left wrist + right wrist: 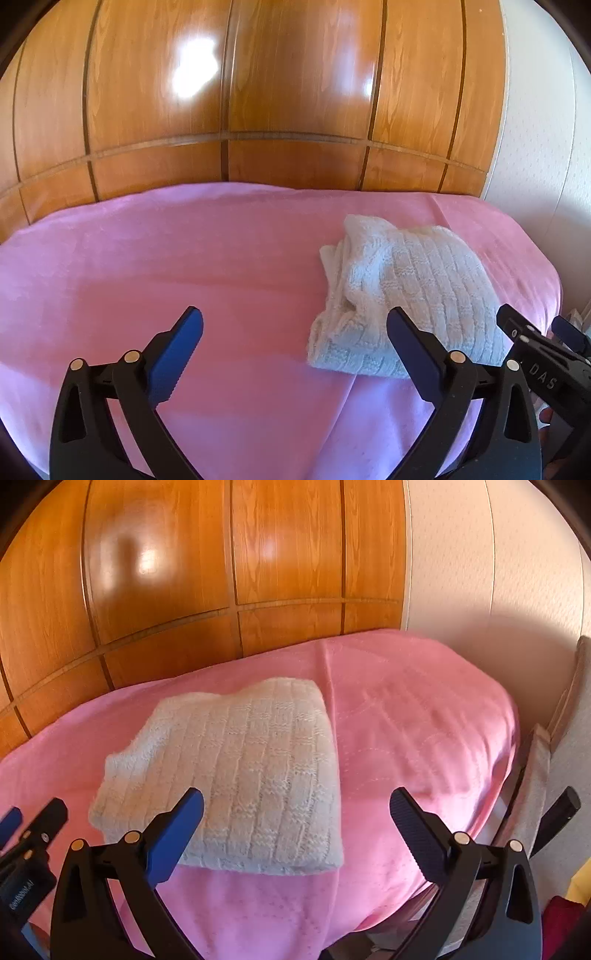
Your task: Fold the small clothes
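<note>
A white knitted garment (402, 291) lies folded in a thick bundle on the pink blanket (184, 266); it also shows in the right wrist view (240, 771). My left gripper (294, 321) is open and empty, above the blanket, with the garment by its right finger. My right gripper (296, 803) is open and empty, with its left finger over the garment's near edge and its right finger over bare blanket (406, 720). The right gripper also shows at the right edge of the left wrist view (535, 328).
A glossy wooden panelled wall (229, 92) stands behind the bed. A white textured wall (498, 572) is to the right. The bed's right edge drops off near grey furniture (569, 738). Yellow and dark red items (569, 904) sit at lower right.
</note>
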Demonstrator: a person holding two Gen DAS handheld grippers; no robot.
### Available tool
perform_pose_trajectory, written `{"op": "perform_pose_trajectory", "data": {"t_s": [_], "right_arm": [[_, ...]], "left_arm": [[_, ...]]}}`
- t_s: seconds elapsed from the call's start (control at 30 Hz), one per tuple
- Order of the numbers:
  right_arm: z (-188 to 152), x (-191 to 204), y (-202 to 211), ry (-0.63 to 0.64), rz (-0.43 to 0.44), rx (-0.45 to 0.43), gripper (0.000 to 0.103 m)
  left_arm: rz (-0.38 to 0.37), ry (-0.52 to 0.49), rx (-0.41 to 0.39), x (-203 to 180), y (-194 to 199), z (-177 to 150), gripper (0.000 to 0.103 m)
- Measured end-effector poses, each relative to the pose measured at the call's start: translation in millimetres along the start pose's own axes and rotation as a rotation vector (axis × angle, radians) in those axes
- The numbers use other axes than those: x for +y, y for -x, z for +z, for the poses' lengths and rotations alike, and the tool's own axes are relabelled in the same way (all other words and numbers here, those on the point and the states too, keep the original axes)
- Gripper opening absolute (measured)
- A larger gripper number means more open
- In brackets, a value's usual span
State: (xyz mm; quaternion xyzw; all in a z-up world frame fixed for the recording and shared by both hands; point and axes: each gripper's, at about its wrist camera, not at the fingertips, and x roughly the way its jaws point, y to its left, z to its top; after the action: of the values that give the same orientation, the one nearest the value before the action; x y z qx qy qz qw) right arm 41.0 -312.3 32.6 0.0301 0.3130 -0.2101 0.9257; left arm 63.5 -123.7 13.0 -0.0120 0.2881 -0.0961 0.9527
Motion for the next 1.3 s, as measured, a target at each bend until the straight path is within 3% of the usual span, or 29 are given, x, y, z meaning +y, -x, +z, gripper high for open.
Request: {"op": "perform_pose_trajectory", "data": {"t_s": [1.3], "right_arm": [[-10, 1, 5, 0.027, 0.017, -0.023, 0.101]], "left_arm": [[-0.004, -0.023, -0.018, -15, 13, 1, 0.099]]}}
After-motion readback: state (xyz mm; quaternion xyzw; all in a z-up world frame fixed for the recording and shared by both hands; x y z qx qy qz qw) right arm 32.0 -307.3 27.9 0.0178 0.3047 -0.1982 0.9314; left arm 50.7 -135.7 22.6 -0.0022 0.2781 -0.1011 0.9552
